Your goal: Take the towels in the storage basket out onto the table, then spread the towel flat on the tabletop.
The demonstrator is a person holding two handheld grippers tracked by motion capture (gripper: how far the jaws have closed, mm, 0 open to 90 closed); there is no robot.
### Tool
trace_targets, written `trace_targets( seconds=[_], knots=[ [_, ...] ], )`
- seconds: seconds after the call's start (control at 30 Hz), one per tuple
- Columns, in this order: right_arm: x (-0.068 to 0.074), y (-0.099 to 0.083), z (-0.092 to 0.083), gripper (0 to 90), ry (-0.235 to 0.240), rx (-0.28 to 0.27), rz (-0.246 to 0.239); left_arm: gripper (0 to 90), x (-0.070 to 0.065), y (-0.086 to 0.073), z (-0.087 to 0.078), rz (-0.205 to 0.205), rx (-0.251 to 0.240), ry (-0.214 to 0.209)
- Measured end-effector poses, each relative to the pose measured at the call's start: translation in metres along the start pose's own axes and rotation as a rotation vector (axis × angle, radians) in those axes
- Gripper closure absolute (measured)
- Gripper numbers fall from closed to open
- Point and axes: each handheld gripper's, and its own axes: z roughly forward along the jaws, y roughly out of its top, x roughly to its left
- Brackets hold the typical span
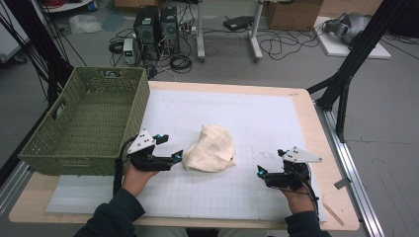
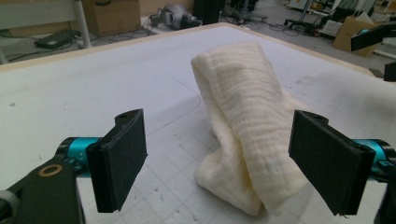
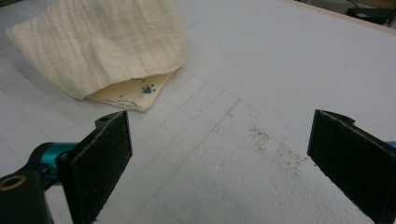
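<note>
A cream muslin cloth (image 1: 212,148) lies bunched and folded on the white grid mat (image 1: 247,118) near the table's middle. My left gripper (image 1: 171,147) is just left of it, jaws open and pointing at it. In the left gripper view the cloth (image 2: 243,116) rises in a loose fold just ahead of the left gripper (image 2: 223,158), and neither pad presses on it. My right gripper (image 1: 269,163) rests at the mat's front right, open and apart from the cloth. From the right gripper (image 3: 219,158) the cloth (image 3: 102,42) is off at the upper left, with a blue paw print (image 3: 148,88) on its lower layer.
A green woven basket (image 1: 84,163) stands at the table's left edge, close behind my left hand. The wooden table rim (image 1: 316,148) borders the mat on the right. A smudge of dirt (image 3: 275,144) marks the mat between the right jaws.
</note>
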Motion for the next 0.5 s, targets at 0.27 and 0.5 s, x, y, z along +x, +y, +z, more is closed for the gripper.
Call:
trace_targets(
  seconds=[0.27, 0.5],
  knots=[
    [0.0011, -0.0004, 0.0015, 5.6, 0.0, 0.01, 0.0, 19.5, 0.0028, -0.0008, -0.0023, -0.01, 0.005, 0.014],
    [-0.0002, -0.0005, 0.0019, 5.7, 0.001, 0.009, 0.008, 19.5, 0.0053, -0.0014, -0.0043, -0.021, 0.001, 0.021]
  ],
)
